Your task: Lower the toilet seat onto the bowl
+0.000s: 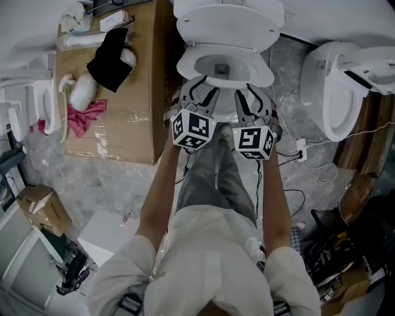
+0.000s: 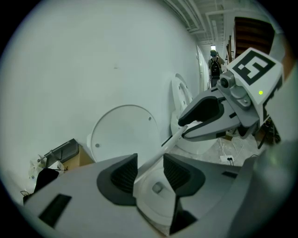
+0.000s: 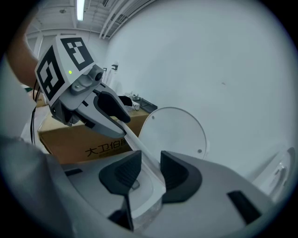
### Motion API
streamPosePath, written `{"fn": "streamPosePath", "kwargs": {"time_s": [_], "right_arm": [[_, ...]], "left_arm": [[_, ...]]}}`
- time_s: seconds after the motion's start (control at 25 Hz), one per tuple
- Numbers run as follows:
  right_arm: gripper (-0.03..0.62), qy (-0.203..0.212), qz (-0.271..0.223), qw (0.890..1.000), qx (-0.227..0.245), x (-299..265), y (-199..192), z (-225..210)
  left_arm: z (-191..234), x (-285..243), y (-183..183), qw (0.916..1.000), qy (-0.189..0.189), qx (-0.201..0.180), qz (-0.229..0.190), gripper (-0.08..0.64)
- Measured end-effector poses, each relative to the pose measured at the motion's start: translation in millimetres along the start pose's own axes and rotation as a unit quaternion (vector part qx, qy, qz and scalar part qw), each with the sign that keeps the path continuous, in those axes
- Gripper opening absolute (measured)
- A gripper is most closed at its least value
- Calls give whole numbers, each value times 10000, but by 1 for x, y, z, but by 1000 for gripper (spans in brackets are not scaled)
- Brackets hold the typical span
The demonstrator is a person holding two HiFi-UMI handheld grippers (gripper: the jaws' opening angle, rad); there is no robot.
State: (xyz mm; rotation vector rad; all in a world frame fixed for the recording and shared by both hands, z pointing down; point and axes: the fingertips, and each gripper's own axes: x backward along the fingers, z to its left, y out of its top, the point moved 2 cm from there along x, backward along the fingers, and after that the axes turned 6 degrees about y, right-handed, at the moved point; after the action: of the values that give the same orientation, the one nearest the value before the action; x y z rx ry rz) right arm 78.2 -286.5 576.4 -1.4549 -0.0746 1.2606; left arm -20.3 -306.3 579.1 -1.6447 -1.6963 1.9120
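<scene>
The white plastic toilet seat (image 1: 261,74) hangs tilted above the white ceramic bowl (image 2: 153,201), not yet down on it. Behind it the round white lid (image 1: 229,18) stands upright against the pale wall. The seat's front rim is held from both sides of the middle. The left gripper (image 1: 202,86) pinches the thin rim between its dark ribbed pads. The right gripper (image 1: 252,90), just beside it, is closed on the same rim. In the left gripper view, the rim (image 2: 170,139) shows as a narrow white strip. It runs up from between that gripper's jaws to the right gripper (image 2: 187,128). The right gripper view shows the strip (image 3: 139,146) filling the gap between its own pads and reaching the left gripper (image 3: 122,126). A flattened brown cardboard box (image 1: 133,105) lies on the floor to the left, carrying a pink rag (image 1: 83,117) and a black cloth (image 1: 111,58). A second white toilet (image 1: 336,92) stands to the right.
</scene>
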Motion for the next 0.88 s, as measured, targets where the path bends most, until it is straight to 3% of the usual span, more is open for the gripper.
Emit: {"fn": "streamPosePath", "kwargs": {"time_s": [0.88], "right_arm": [[152,574,261,9980,-14,9,-51,50]], "left_arm": [[-45,18,-53,9989,-104,-89,438,193]]}}
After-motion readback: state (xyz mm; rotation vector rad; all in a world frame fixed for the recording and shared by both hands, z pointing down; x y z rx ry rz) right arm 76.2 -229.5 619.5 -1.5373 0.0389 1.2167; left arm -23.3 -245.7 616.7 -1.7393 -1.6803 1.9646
